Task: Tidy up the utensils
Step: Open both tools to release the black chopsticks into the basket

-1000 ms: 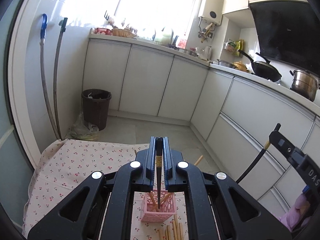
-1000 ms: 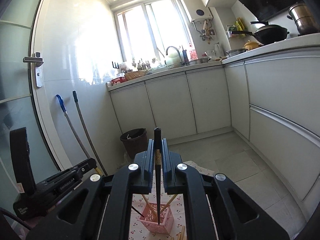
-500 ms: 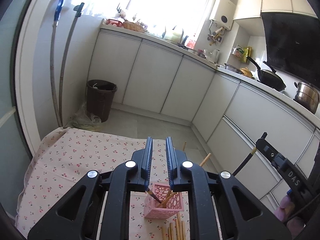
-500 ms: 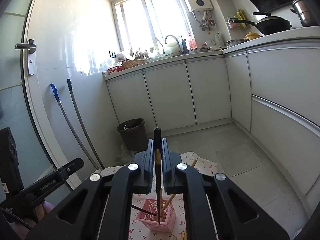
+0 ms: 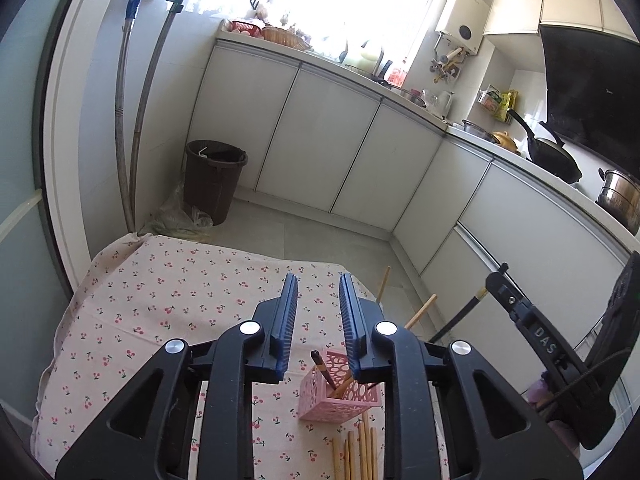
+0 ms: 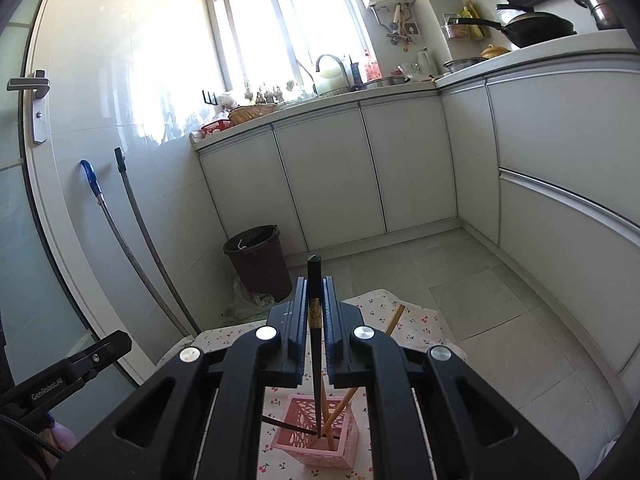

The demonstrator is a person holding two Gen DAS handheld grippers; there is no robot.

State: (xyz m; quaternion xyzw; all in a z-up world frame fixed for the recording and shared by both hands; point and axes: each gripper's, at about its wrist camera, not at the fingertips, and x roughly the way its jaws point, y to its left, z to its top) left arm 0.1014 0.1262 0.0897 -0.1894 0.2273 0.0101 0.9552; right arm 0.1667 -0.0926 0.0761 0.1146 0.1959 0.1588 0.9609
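Note:
A pink perforated holder (image 5: 340, 394) stands on the cherry-print cloth, with a dark chopstick (image 5: 320, 364) and wooden chopsticks (image 5: 420, 312) leaning in it. My left gripper (image 5: 318, 280) hovers above and behind it, its jaws opening with nothing between them. Several loose wooden chopsticks (image 5: 360, 452) lie on the cloth in front of the holder. In the right wrist view, my right gripper (image 6: 315, 284) is shut on another dark chopstick (image 6: 314, 320), held upright with its tip down inside the pink holder (image 6: 320, 440). The right gripper's finger (image 5: 532, 328) also shows at the right of the left wrist view.
The small table (image 5: 160, 288) with the cloth ends just past the holder, above the tiled floor. A brown bin (image 5: 214, 188) and two mop handles (image 5: 132, 120) stand at the left wall. White kitchen cabinets (image 6: 360, 184) run along the back and right.
The left gripper has let go of its dark chopstick, which now rests in the holder, and its jaws have spread. The right gripper has sunk with its chopstick toward the holder.

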